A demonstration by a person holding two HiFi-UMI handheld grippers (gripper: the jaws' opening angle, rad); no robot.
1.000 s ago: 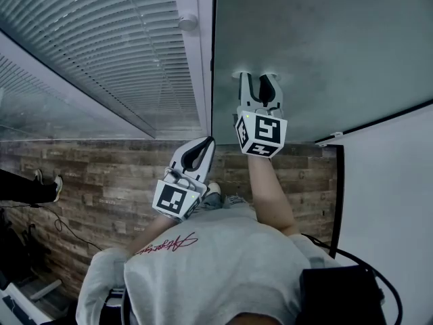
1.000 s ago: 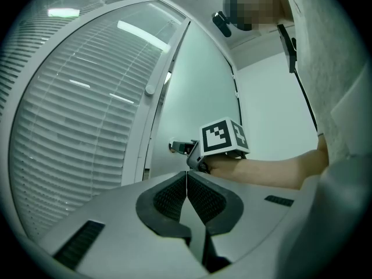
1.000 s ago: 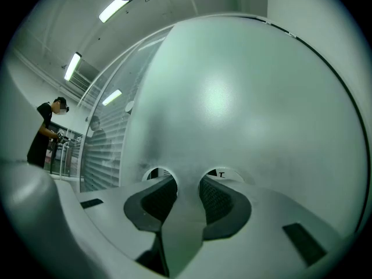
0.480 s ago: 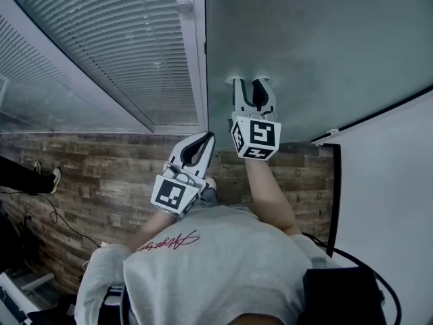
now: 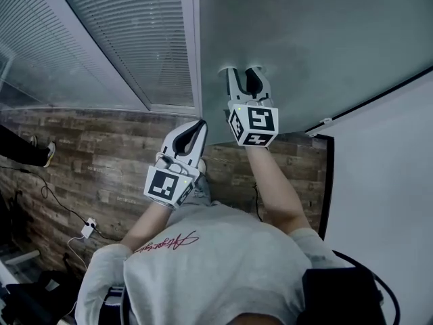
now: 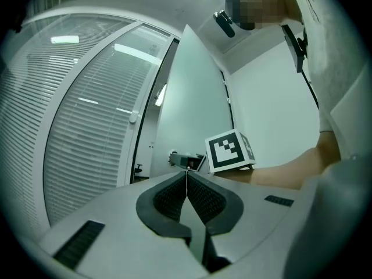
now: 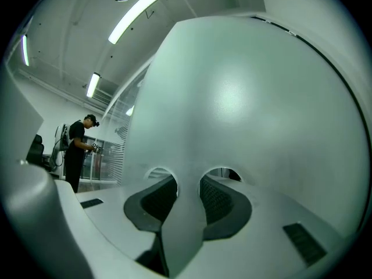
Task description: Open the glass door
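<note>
Since the earlier frame the glass door (image 5: 325, 39) has swung further from the person. In the head view its free edge and the white frame post (image 5: 191, 46) beside it have slid leftward, and both claws have travelled with it.

The door fills the upper right of the head view. It is a tall frosted pane, grey-green and cloudy, smooth and without any handle in sight. Its bottom edge runs at a slant to the foot of the slatted blind wall (image 5: 122, 39) on the left, so it already stands out of line with that wall. The wood-patterned floor (image 5: 88, 154) lies below both.

I judge the opening well begun but not finished. The left claw's view shows a gap at the door's edge with a room beyond, and the rest is more of the same push until the way through is clear.

The right claw (image 5: 242, 71) has its jaws set fairly wide, gripping nothing, with both tips laid flat against the pane. The left claw (image 5: 197, 125) hangs just beside it, clear of the door, closed tight on nothing.

A small fitting (image 5: 325, 122) sits on the door's bottom edge.
</note>
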